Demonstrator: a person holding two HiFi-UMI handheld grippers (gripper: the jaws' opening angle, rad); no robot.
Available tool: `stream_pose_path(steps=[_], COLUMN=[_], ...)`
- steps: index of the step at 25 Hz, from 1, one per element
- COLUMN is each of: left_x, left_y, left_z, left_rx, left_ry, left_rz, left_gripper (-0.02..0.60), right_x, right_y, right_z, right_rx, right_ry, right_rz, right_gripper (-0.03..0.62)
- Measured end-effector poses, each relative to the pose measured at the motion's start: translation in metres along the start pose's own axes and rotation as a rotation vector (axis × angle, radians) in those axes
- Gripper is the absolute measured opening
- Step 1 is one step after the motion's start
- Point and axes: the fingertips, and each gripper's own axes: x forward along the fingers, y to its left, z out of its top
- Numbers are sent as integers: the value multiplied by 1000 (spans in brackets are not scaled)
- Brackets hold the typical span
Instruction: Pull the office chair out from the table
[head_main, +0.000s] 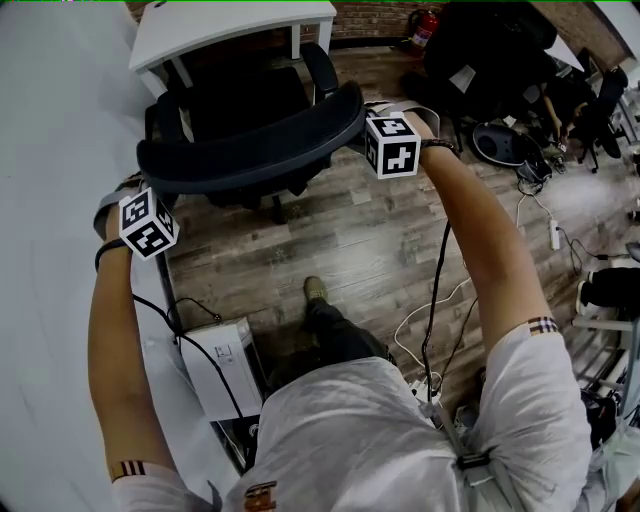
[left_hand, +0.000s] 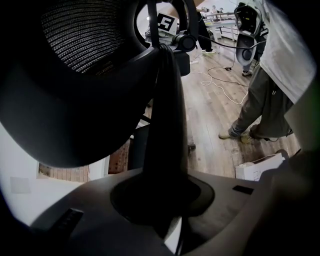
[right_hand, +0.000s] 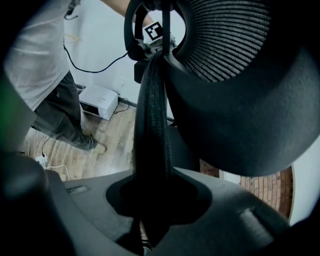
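Plain white tee (head_main: 400, 430), striped sleeve trim (head_main: 543, 325), dark trousers (head_main: 340, 335); black-and-white marker cubes (head_main: 392, 146) on left gripper (head_main: 148, 178) and right gripper (head_main: 362, 125); black cables (head_main: 435, 290).

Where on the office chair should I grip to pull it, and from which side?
Take the office chair by the backrest's top rim, from behind, one gripper at each end: it is a thin curved edge facing the person, slim enough for the jaws. The left gripper and right gripper grip there.
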Motion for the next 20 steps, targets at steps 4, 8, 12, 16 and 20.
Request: stream_pose_path(steps=[4,8,12,16,20], left_x=[-14,-30,-44,-57,-72], left_y=[-26,-48,-71,-89,-107], left_z=[3,5,6,9,14], left_rx=[-1,4,4,3,2], left_ry=[0,0,0,3,4], left_rz=[-6,-7,-10,-3,-8], left_gripper=[77,77,78,78,78], right_x=[-13,-28,-38,-49,-61], right_y=[26,50,74,94,115], right_z=[6,14,20,26,27], right_rx=[3,3,5,4,10], right_ry=[0,-3,-4,-8,-5], right_rz=[1,-7,-3,-5,2], right_gripper=[95,95,95,95,95])
